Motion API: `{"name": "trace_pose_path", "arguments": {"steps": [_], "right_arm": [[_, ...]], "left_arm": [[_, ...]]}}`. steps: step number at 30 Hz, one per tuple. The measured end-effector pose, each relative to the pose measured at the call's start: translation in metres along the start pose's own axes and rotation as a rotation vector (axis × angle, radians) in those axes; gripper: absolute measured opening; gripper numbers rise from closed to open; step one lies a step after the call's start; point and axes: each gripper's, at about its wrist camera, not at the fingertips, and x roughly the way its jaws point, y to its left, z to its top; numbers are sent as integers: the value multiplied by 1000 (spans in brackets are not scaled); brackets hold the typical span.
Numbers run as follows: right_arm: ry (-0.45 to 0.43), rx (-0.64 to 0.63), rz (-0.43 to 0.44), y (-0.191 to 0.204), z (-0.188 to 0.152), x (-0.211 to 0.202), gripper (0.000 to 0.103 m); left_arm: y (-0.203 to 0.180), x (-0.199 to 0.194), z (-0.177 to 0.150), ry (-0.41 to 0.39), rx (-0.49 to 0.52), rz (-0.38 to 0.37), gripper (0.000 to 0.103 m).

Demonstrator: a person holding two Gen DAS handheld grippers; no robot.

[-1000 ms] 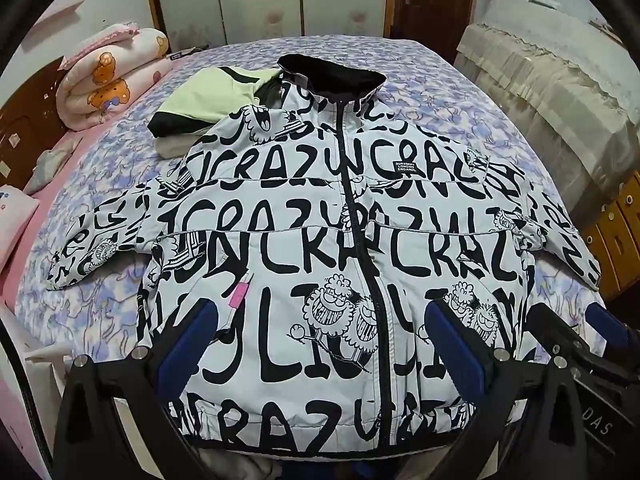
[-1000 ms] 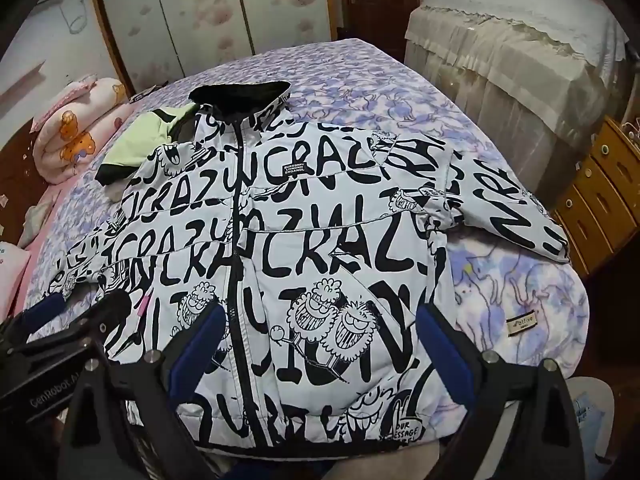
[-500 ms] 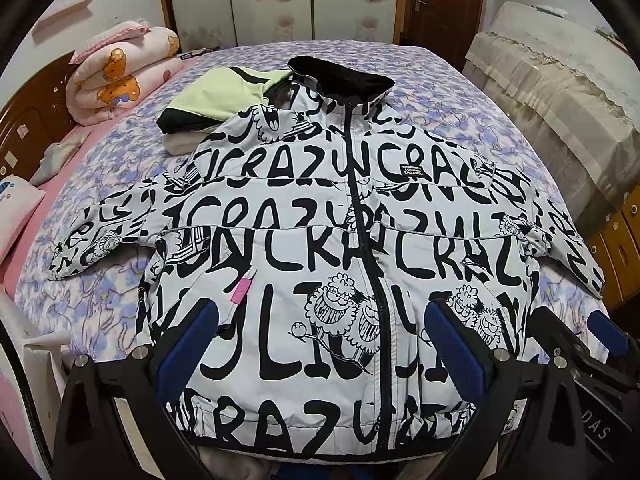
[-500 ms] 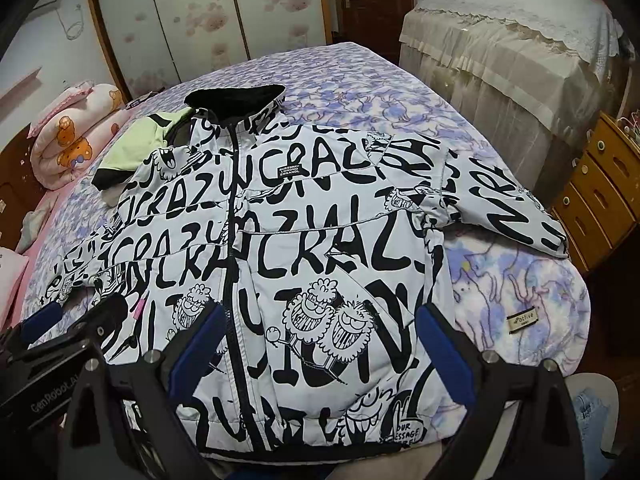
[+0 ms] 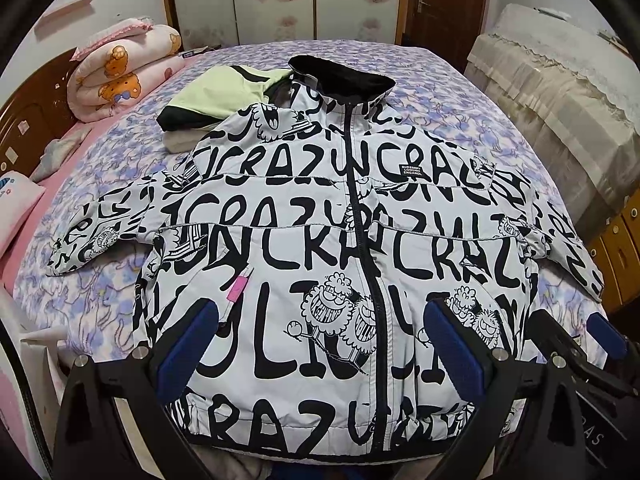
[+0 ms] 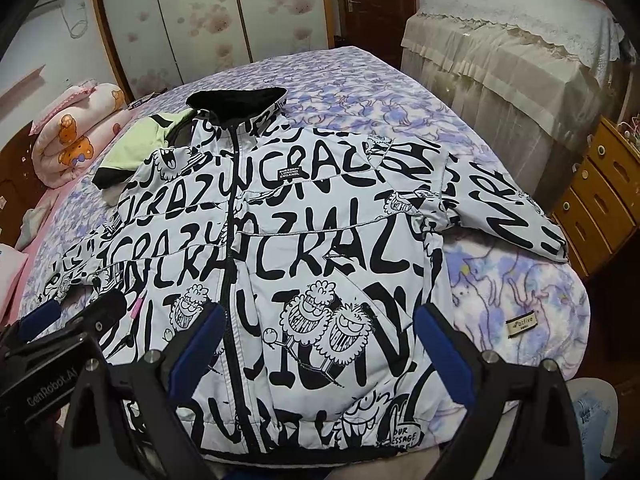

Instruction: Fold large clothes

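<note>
Bedroom walls, pale flowered wardrobe doors [image 5: 280,0] and a dark wooden door [image 6: 376,4] close off the far side at 12 o'clock, and in front of me a bed with a purple-and-white floral cover [image 5: 460,96] fills both views. Laid flat on it, front up and zipped, is the white padded jacket printed with black lettering and cartoon faces [image 5: 320,248], its black collar [image 5: 340,76] at 12 o'clock and its hem nearest me at 6 o'clock, both sleeves spread out to 9 and 3 o'clock.

My left gripper [image 5: 320,344] hangs over the lower front of the jacket with its blue-padded fingers [image 5: 188,344] spread wide and nothing between them. My right gripper [image 6: 316,344] is likewise released, its blue pads [image 6: 444,356] well apart above the cartoon faces, grasping nothing.

From the left wrist I see the whole left sleeve [image 5: 92,236], a small pink tag [image 5: 236,288] on the jacket front, and a folded light-green and black garment [image 5: 216,96] tucked under the shoulder at 11 o'clock, beside a rolled pink bear-print quilt [image 5: 120,72] at 10 o'clock. From the right wrist I get what that view lacks: the right sleeve [image 6: 512,208] reaching the bed's edge at 3 o'clock, the cover's small brand label [image 6: 524,326], and a wooden chest of drawers [image 6: 596,200] beyond it. Each camera catches the other gripper at its edge
</note>
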Motion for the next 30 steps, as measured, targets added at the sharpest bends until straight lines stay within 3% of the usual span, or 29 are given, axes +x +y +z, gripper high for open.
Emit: {"name": "trace_pose_path", "arguments": {"steps": [30], "right_arm": [[-2, -3, 0, -8, -2, 5, 96]], "left_arm": [[-17, 16, 3, 35, 16, -17, 100]]}}
